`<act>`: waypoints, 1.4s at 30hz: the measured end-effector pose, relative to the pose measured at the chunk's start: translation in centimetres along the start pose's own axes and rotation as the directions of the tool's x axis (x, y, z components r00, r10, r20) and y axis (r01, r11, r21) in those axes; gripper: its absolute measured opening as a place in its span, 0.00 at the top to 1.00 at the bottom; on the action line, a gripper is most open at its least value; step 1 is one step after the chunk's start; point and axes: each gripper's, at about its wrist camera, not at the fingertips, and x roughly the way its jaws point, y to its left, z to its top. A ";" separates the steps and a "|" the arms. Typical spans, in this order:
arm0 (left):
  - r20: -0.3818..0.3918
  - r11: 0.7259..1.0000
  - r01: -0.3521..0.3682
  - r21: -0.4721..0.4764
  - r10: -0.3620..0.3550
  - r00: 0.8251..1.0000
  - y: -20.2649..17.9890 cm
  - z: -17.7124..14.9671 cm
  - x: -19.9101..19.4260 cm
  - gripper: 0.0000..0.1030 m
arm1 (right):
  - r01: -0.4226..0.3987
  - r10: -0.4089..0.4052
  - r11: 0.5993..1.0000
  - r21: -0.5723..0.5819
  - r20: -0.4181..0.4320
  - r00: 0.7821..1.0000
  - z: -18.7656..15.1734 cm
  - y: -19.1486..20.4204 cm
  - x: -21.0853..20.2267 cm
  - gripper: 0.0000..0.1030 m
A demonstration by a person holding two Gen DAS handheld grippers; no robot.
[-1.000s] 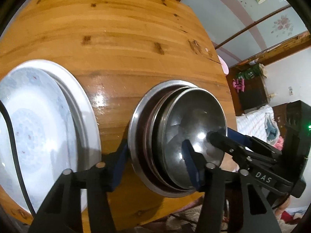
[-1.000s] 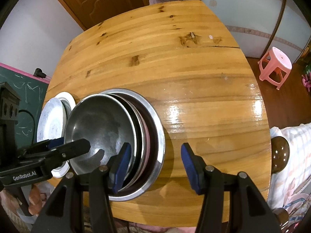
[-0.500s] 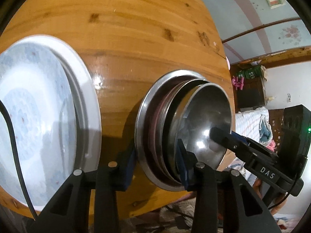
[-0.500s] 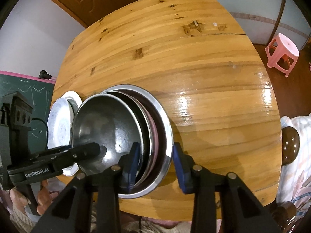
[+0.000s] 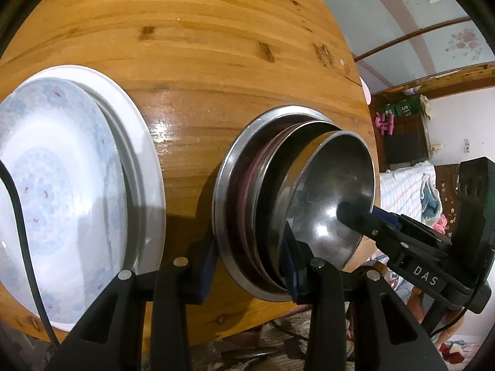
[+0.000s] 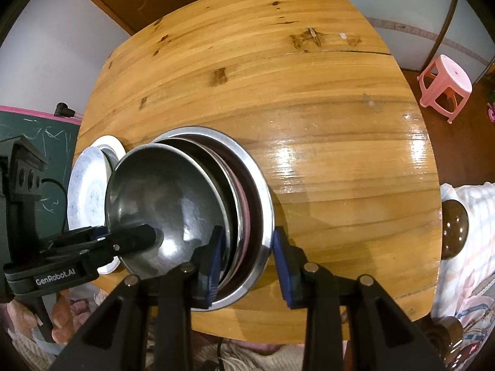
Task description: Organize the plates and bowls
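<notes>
While both show bowl stack (image 5: 297, 204) — only rt cam shows stool (image 6: 445, 83).

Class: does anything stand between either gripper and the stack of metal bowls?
Nothing visible does. The left gripper and the right gripper each straddle the rim of the bowl stack, one finger inside and one outside. The plates sit off to the side.
</notes>
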 end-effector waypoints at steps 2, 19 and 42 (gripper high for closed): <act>0.010 1.000 0.003 -0.004 -0.003 1.000 -0.1 0.1 -0.1 0.66 | 0.006 -0.006 1.000 -0.009 0.007 1.000 -0.1 0.3 -0.3 0.70; 0.248 1.000 -0.011 -0.027 0.018 0.969 1.1 -1.9 -11.9 0.65 | -0.007 0.024 0.992 -0.124 0.134 0.991 0.4 8.3 -7.0 0.71; 0.251 0.967 -0.048 -0.249 0.112 0.961 14.5 -3.4 -14.4 0.65 | -0.054 0.053 0.971 -0.232 -0.012 0.999 2.0 19.6 0.8 0.71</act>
